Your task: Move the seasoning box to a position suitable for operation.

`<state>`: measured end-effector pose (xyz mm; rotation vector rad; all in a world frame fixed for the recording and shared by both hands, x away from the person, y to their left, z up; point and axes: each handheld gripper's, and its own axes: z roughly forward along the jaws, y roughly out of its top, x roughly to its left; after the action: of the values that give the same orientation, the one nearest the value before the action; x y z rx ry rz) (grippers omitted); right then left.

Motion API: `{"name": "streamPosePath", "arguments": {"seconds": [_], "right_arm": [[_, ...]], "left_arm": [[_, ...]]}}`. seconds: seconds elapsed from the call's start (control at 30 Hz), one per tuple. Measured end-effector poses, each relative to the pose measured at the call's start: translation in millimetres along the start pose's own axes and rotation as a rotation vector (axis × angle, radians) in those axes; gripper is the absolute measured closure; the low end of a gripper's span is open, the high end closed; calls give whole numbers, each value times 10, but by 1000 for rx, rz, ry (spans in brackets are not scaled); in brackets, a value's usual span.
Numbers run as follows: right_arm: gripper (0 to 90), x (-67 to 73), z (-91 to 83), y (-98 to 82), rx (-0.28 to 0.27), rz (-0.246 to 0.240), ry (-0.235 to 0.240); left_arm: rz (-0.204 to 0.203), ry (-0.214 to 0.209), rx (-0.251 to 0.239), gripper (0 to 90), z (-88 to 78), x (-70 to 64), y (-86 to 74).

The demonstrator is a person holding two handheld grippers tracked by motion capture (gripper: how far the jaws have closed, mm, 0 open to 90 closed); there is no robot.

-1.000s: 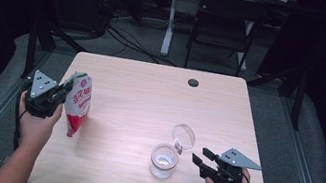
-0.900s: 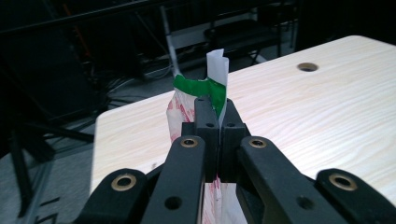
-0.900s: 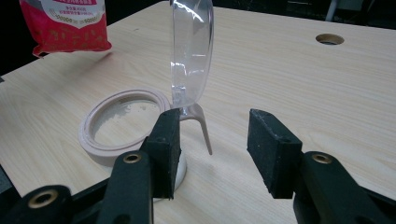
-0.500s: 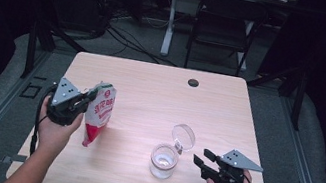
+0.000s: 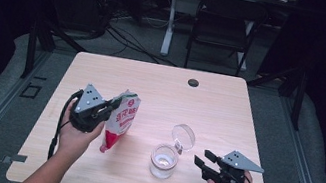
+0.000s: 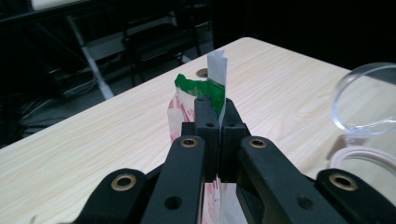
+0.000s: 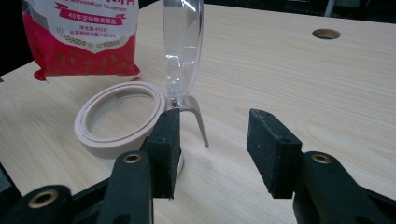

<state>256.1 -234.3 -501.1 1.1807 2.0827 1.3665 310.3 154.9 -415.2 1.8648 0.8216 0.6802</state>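
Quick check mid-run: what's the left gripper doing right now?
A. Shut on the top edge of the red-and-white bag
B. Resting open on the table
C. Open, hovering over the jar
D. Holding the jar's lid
A: the left gripper has its jaws closed on the bag at its top edge.

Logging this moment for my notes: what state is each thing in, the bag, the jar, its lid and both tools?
Red and white bag: torn open at the top, held upright, pinched near its top edge.
Clear jar: open, standing on the table.
Hinged lid: flipped up, still attached.
Left tool: shut on the bag.
Right tool: open, holding nothing, beside the jar.
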Motion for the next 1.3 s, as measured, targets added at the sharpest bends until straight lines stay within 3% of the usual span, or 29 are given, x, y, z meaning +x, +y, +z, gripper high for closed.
{"name": "streamPosePath", "arguments": {"seconds": [0.23,0.47,0.73,1.0,1.3], "right_arm": [[518,-19,-4,1,3,-14,-16],[522,-4,21,-2,1,-42,4],[567,46,-4,69,25,-52,23],[703,175,-103,199,23,-103,45],[743,344,-177,360,-26,-131,108]], "left_arm": [[4,-63,-17,900,44,-146,25],[-25,-119,-19,899,41,-249,-119],[-23,-143,-19,897,-41,-326,-223],[-64,-172,-19,895,-84,-392,-422],[-104,-187,2,894,-102,-453,-649]]}}
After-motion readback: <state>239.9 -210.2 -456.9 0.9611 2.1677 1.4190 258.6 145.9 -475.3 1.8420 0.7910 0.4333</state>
